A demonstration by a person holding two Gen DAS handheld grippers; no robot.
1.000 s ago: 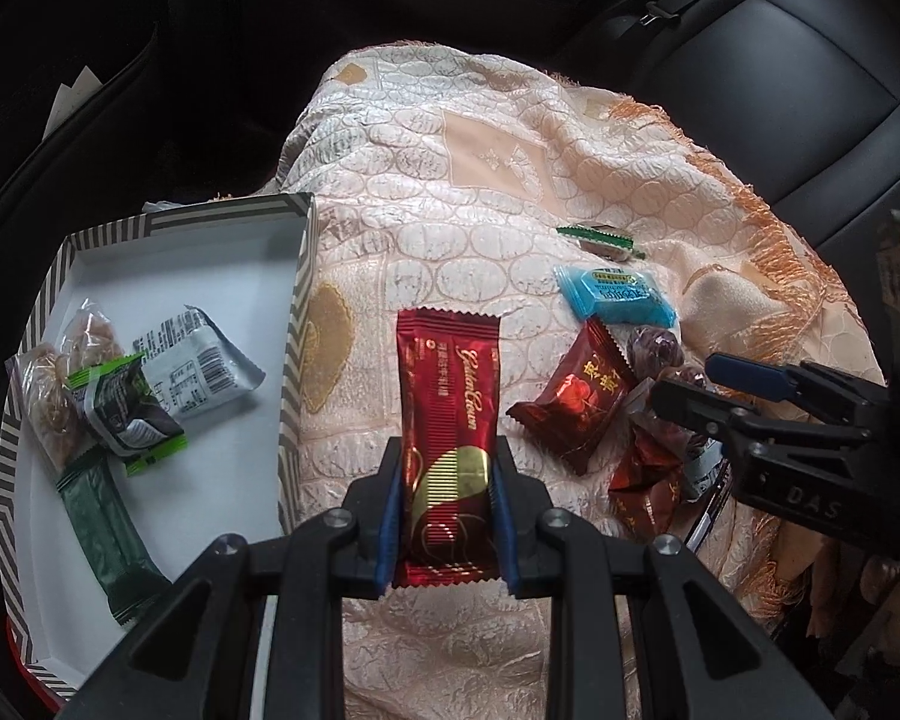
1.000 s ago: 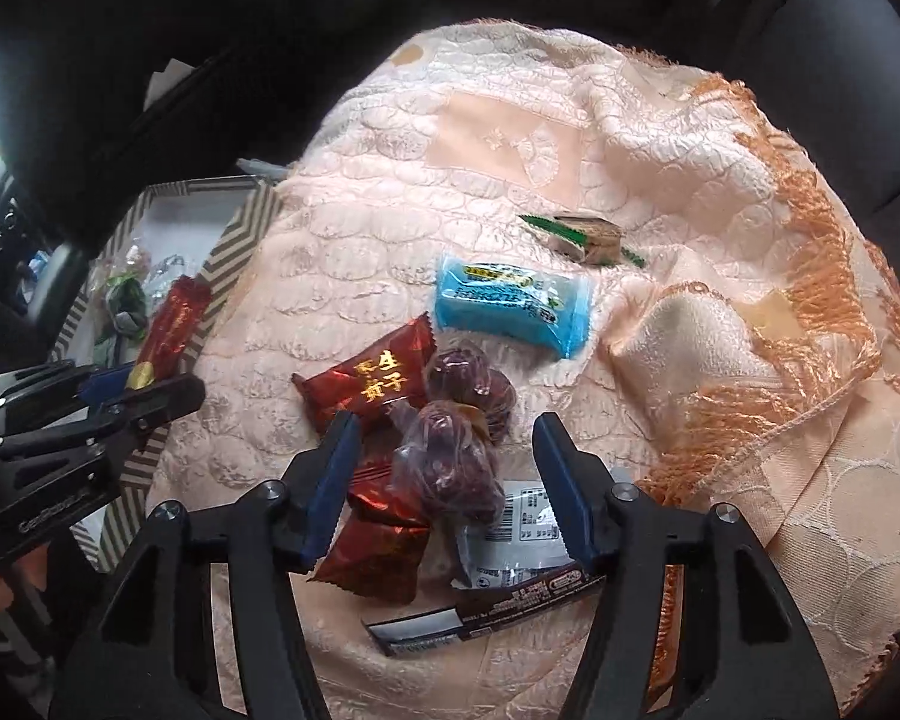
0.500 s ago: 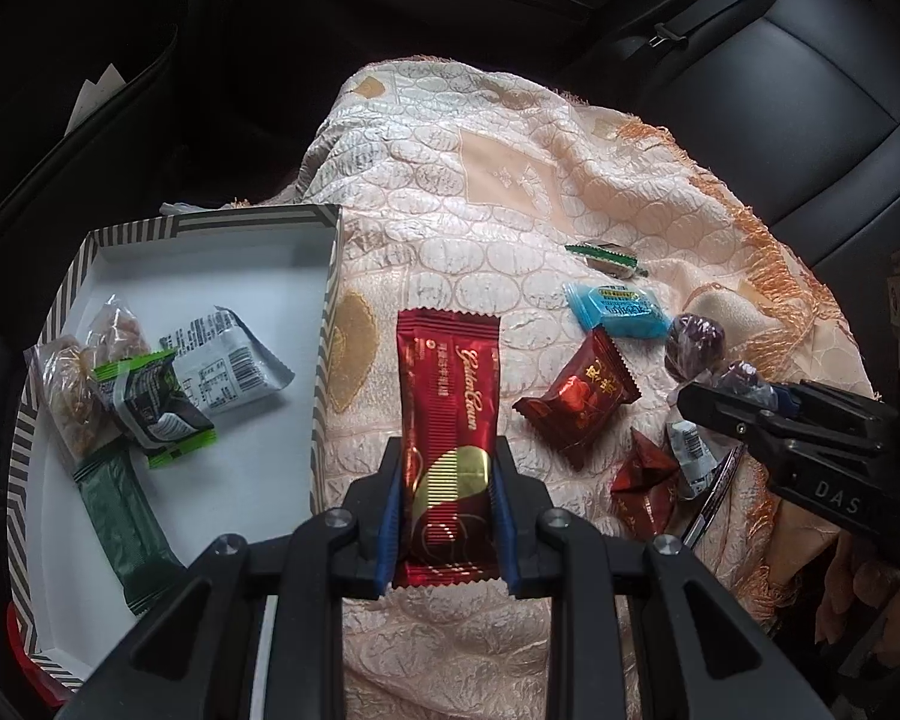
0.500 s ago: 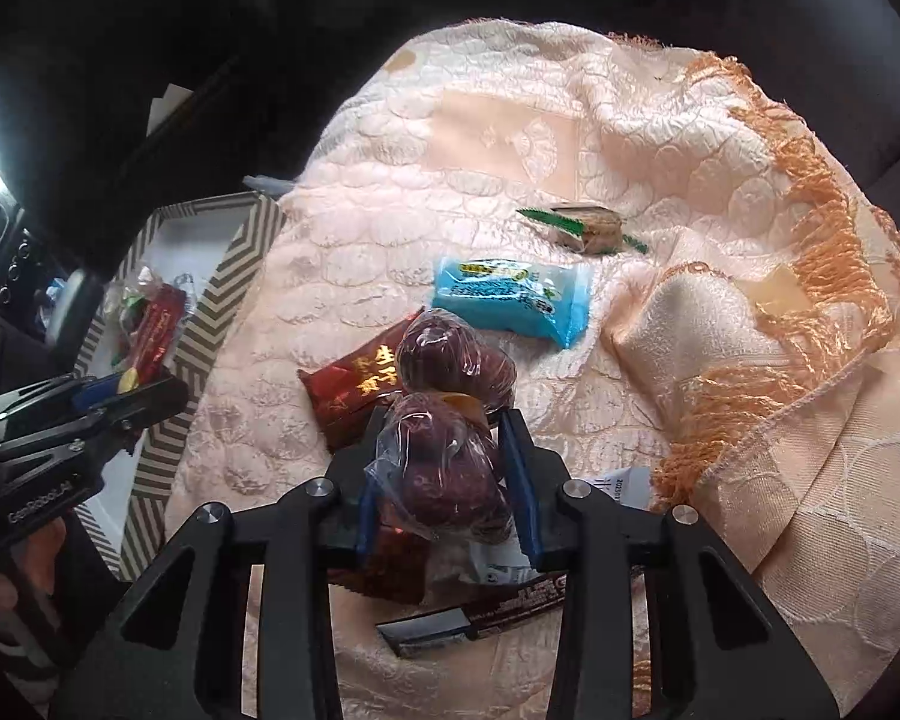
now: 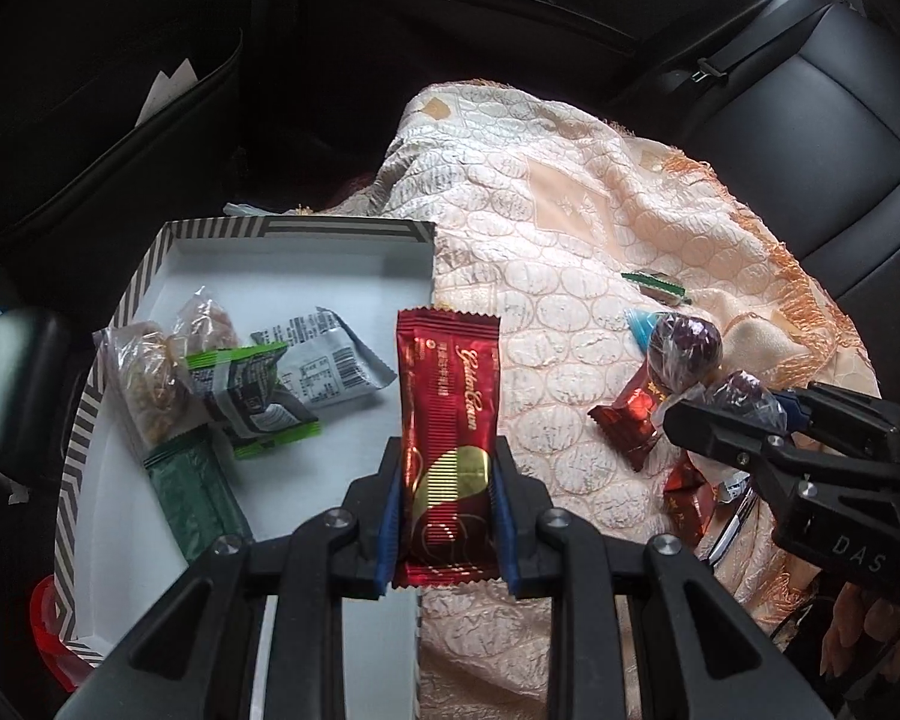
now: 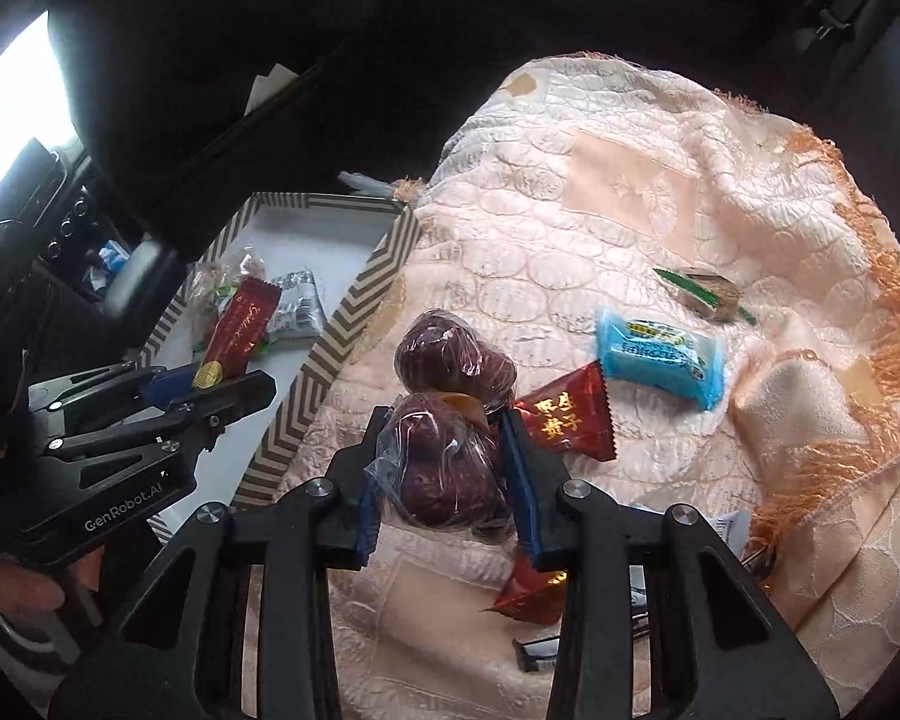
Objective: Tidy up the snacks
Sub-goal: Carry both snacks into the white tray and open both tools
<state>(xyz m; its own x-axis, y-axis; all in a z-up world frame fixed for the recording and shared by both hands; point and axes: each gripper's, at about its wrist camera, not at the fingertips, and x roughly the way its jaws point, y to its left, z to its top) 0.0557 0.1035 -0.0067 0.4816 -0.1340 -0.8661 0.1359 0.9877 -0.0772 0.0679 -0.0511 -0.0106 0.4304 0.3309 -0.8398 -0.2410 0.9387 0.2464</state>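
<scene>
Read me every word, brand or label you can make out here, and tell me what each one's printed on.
"Golden Crown", roughly, gold script: red bar wrapper in left gripper.
"GenRobot.AI": left gripper body.
"DAS": right gripper body; rest hidden.
Gold Chinese characters: red candy packet.
Blue packet, barcode packet: print too small.

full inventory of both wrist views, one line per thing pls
red bar: 1, red and gold, in left gripper
date packets: 2 joined, dark red, clear wrap, in right gripper
box: 1, white, striped rim, left of cloth
packets in box: about 5, green, silver, clear
cloth: 1, peach, over seat
blue candy: 1, on cloth
red packets: 2, on cloth
green-ended candy: 1, on cloth
left gripper: shut
right gripper: shut
</scene>
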